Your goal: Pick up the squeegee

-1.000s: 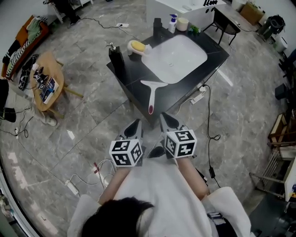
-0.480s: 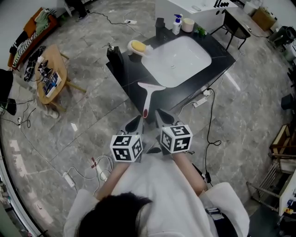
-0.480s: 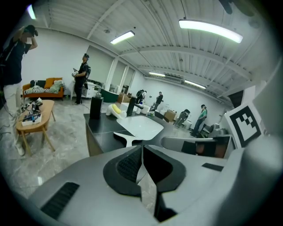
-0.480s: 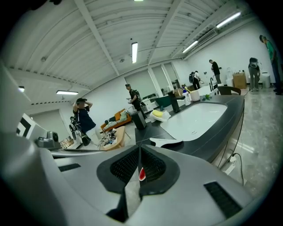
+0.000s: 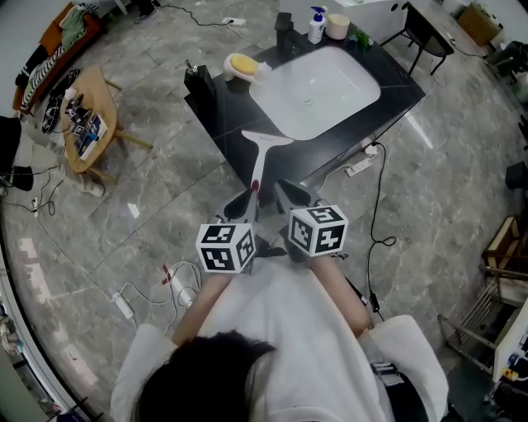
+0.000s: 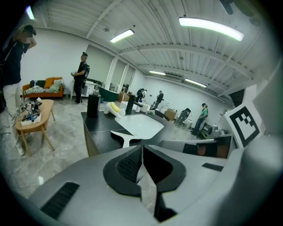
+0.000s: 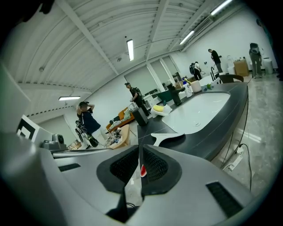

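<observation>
The squeegee [image 5: 259, 157] lies on the black counter [image 5: 221, 132], its white blade toward the sink and its red-tipped handle pointing at me over the near edge. It shows past the jaws in the left gripper view [image 6: 126, 136] and in the right gripper view [image 7: 166, 138]. My left gripper [image 5: 241, 201] is shut and empty, just short of the handle's red tip and a little to its left. My right gripper [image 5: 285, 189] is shut too, beside the tip on its right. Neither touches the squeegee. The jaws meet with nothing between them on the left gripper [image 6: 142, 148] and the right gripper [image 7: 140, 148].
A white sink basin [image 5: 318, 82] fills the counter's middle. A yellow sponge in a dish [image 5: 242, 63], a black dispenser [image 5: 198, 78] and bottles [image 5: 315, 23] stand along its far side. A wooden side table [image 5: 87, 124] stands left; cables and a power strip [image 5: 124, 307] lie on the floor.
Both grippers have moved forward to the counter's near edge, so the squeegee's red tip now lies between their tips. Both stay shut; the squeegee has not moved.
</observation>
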The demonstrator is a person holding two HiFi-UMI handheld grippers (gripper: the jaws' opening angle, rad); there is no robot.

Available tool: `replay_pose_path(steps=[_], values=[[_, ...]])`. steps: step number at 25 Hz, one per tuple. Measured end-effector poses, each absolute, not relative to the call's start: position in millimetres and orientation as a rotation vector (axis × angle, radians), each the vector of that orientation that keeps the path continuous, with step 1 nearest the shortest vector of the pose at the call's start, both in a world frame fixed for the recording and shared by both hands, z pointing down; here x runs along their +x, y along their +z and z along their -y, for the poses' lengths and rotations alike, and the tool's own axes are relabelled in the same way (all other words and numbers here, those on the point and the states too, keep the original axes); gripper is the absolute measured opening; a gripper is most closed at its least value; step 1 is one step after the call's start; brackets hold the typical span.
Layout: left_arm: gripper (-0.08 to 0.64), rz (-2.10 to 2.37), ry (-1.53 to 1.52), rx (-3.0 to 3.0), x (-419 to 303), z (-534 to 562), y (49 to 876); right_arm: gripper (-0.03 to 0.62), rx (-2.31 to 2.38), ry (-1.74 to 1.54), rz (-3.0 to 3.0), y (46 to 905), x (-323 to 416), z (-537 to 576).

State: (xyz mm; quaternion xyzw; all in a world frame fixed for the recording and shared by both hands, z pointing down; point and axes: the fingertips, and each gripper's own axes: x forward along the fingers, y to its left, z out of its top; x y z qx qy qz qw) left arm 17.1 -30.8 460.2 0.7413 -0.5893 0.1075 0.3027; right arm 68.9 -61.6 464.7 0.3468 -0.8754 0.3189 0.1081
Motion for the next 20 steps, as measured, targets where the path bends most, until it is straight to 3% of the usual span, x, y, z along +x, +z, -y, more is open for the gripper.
replay_pose_path(steps=[20], values=[[0.034,1.560,0.244,1.945,-14.6,61.4,470.2,0.031,0.959,1.001,2.542,477.7,46.6,83.2]])
